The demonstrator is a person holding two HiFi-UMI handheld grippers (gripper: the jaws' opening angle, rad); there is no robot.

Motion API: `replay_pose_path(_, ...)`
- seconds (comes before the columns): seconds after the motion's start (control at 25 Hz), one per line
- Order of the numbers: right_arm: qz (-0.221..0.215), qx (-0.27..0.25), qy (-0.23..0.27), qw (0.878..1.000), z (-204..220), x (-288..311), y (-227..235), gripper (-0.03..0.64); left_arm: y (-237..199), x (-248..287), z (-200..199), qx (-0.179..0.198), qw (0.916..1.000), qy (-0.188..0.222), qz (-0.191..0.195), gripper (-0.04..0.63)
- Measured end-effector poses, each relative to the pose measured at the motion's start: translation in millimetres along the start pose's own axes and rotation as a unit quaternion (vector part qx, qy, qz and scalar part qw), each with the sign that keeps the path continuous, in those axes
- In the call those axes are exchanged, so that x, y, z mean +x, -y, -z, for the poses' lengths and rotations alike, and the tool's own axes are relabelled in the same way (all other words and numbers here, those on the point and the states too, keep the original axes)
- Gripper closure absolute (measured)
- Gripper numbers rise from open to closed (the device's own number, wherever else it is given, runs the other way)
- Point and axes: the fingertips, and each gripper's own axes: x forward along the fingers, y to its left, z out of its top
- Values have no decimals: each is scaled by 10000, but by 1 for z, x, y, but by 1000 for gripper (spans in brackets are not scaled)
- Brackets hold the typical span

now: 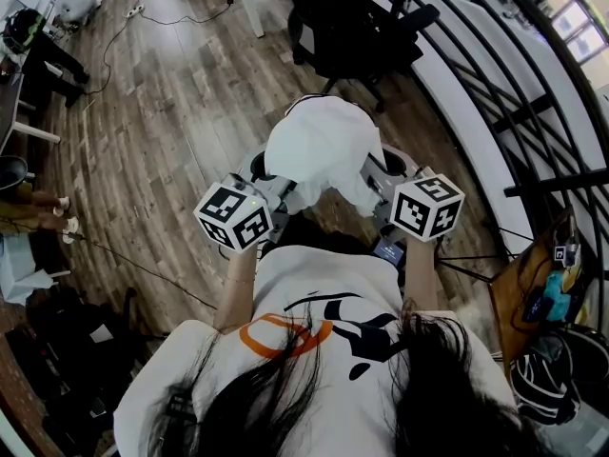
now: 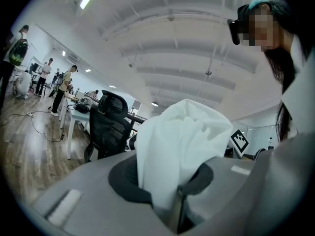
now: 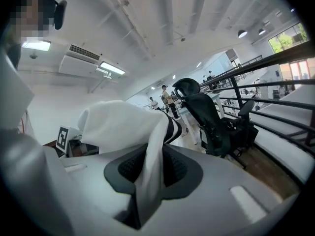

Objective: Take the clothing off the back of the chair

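— Where is the white clothing (image 1: 319,150) held?
— Bunched in the air before the person's chest: the left hand-held gripper (image 2: 165,181) and the right hand-held gripper (image 3: 150,173) are each clenched on a fold.
— Which step?
— Lifting away, it is judged; carrying clear is called for next. Open floor (image 1: 171,112) is seen left, a railing (image 1: 495,74) right.
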Motion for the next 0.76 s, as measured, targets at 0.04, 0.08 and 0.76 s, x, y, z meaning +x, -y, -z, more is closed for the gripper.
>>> replay_pose_path(0.04, -6, -6, 2, 10000, 0, -1, 0, 532, 1, 0, 0, 1, 10000, 5, -1, 488)
replay_pose_path(0.08, -10, -16, 0, 10000, 1, -1, 0, 532, 2, 0, 1, 2, 10000, 9, -3, 488)
replay_pose_path(0.76, -175, -189, -111, 9996, 7, 5, -17, 532, 0, -21, 1, 6, 9998, 91, -167, 488)
